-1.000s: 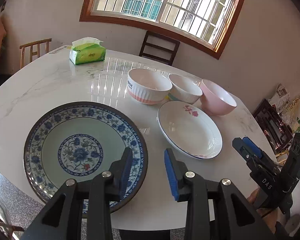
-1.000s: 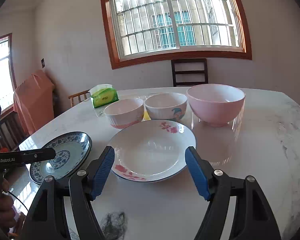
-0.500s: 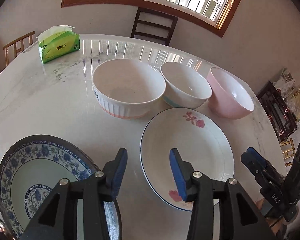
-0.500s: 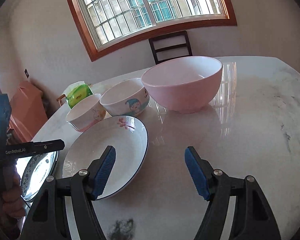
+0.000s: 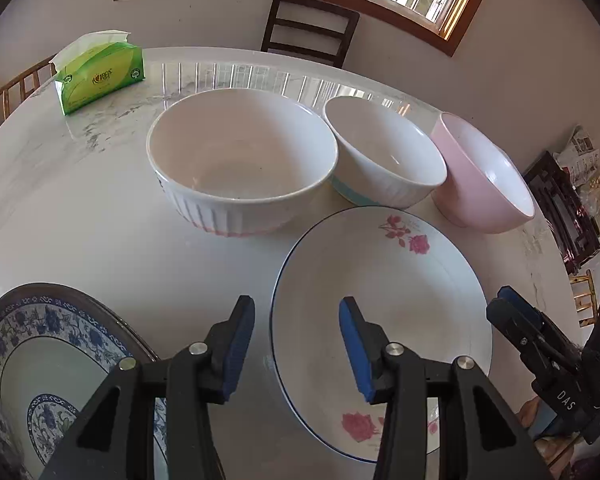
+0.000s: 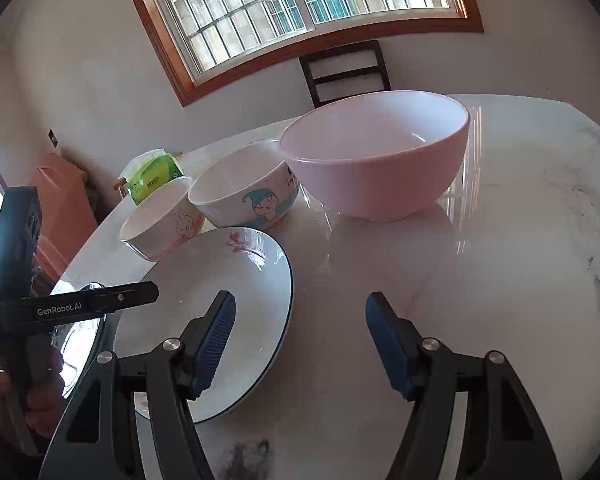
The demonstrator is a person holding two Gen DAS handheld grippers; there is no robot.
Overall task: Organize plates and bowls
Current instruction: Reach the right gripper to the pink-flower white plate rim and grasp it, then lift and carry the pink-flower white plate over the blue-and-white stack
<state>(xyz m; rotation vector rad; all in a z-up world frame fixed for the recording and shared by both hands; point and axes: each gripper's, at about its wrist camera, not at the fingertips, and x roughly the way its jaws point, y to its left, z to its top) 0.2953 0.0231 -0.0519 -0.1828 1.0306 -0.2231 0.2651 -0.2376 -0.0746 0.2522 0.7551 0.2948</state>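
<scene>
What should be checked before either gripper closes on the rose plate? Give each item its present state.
1. Left gripper open, nothing held: ok.
2. Right gripper open, nothing held: ok.
3. Rose plate empty: ok.
4. Rose plate's near-left rim between the left jaws: ok; pads not yet touching.
5. Rose plate clear of the ribbed bowl: cannot tell, the rims look very close.
6. Blue patterned plate empty, ready as a stacking base: ok.

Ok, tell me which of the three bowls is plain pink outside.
The pink bowl, at the row's right end in the left wrist view. The ribbed bowl and cartoon bowl are white.
</scene>
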